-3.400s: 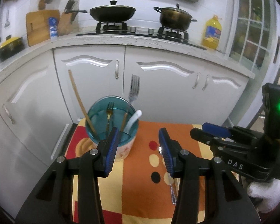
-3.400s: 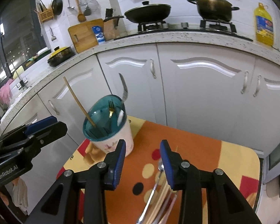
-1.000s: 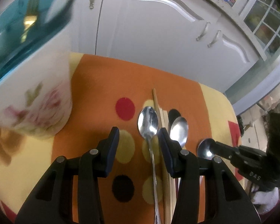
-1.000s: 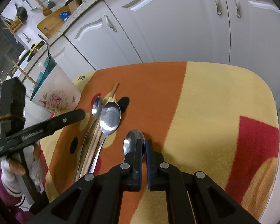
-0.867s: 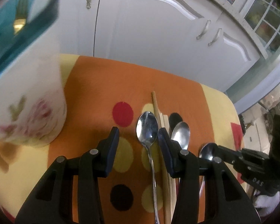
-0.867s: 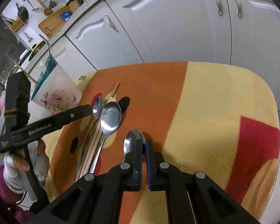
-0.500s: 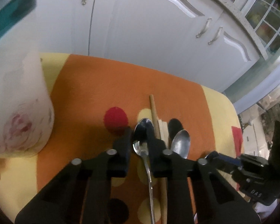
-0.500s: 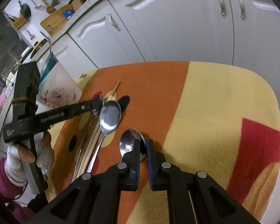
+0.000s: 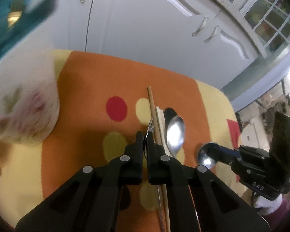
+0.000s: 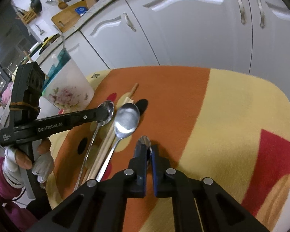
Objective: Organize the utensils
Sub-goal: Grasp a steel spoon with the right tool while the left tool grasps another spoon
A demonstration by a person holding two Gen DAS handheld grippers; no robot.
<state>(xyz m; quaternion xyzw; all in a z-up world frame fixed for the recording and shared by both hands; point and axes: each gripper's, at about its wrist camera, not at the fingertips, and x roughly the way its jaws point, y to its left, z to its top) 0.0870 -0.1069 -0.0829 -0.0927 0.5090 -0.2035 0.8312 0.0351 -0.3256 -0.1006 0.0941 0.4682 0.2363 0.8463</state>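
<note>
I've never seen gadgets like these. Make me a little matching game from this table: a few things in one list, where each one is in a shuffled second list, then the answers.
Things:
1. left spoon
2. middle spoon
3. right spoon
4. chopsticks
5. holder

Places:
a. pinched in the right gripper
b. lying free on the cloth, touched by no gripper
c. standing at the cloth's left edge
d. pinched in the left gripper
e. lying between two spoons

Pairs: 1-d, 2-b, 3-a, 4-e, 5-c
</note>
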